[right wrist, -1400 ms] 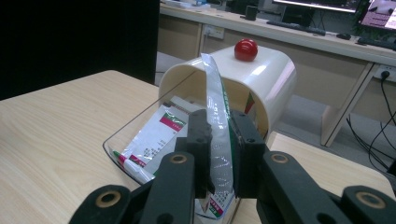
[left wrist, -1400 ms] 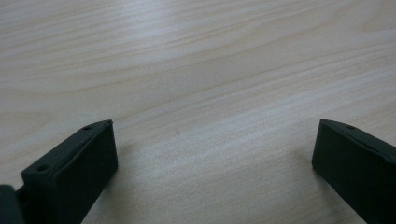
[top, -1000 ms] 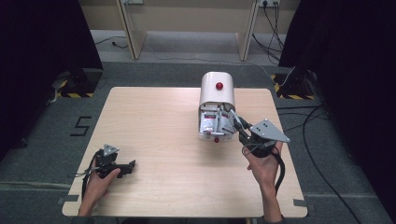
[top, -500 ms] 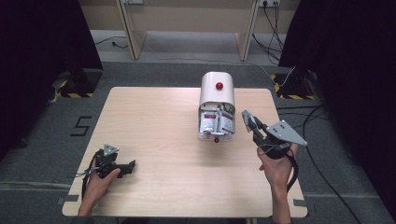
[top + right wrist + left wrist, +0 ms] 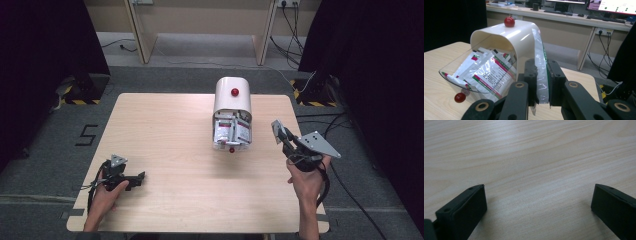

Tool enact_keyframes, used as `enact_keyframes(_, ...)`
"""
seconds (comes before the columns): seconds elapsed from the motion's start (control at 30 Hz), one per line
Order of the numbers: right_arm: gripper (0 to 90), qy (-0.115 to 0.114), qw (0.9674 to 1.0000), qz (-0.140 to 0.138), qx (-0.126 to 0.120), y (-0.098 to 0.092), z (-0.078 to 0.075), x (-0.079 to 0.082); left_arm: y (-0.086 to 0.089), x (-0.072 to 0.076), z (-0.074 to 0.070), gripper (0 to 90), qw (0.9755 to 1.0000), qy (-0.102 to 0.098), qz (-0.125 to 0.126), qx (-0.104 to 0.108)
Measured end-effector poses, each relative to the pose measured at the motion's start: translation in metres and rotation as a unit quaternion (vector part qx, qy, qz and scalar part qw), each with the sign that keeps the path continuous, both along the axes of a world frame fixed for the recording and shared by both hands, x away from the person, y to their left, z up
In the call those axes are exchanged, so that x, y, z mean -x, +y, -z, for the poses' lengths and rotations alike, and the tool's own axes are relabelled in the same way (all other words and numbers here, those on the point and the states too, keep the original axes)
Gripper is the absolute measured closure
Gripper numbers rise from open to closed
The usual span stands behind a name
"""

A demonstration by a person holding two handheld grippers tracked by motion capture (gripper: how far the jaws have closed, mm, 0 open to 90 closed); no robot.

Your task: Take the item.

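At the right side of the tabletop (image 5: 170, 125), the right claw (image 5: 278, 131) is held up above the wood by a hand (image 5: 303, 177) that comes in from the near edge. A single sachet (image 5: 541, 72) is gripped edge-on between its two black jaws, which are clenched on the clear, green-edged packet; the sachet stands upright and rises above the jaw tips in the right gripper view. In the high view the packet is seen as a small pale strip at the claw's tip, just to the right of the dispenser (image 5: 232, 97) and apart from it.

The dispenser, a cream arched box with a red knob on top, stands a little right of the tabletop's centre, toward the far edge. Its clear front flap (image 5: 461, 77) is tipped open toward the near side, with a second red knob at its lower lip. More sachets (image 5: 487, 71), white with red and green print, are stacked inside, leaning against the flap.

At the near left corner, the left claw (image 5: 135, 180) is rested on the tabletop in the person's other hand (image 5: 107, 192). Its jaws are spread wide, and bare wood grain is seen between them in the left gripper view; nothing is gripped there. It lies well apart from the dispenser.
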State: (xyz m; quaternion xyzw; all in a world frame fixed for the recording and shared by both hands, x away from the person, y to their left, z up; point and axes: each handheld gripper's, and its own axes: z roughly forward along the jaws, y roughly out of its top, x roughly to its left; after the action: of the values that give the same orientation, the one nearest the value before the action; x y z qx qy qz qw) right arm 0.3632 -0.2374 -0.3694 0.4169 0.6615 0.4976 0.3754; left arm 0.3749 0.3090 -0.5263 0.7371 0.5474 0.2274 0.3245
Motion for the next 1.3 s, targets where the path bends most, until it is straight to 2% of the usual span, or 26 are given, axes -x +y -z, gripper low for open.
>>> enact_keyframes(0.53,80.8,0.029,0.9993,0.019,0.010,-0.009,0.020,-0.012,0.000,0.000,0.000,0.0,1.0000,0.000,0.000,0.000)
enact_keyframes(0.8,80.7,0.053,0.9981,0.029,0.011,-0.016,0.035,-0.020,0.000,0.000,0.000,0.0,1.0000,0.000,0.000,0.000)
enact_keyframes(1.3,80.7,0.074,0.9963,0.041,0.016,-0.022,0.051,-0.031,0.000,0.000,0.000,0.0,1.0000,0.000,0.000,0.000)
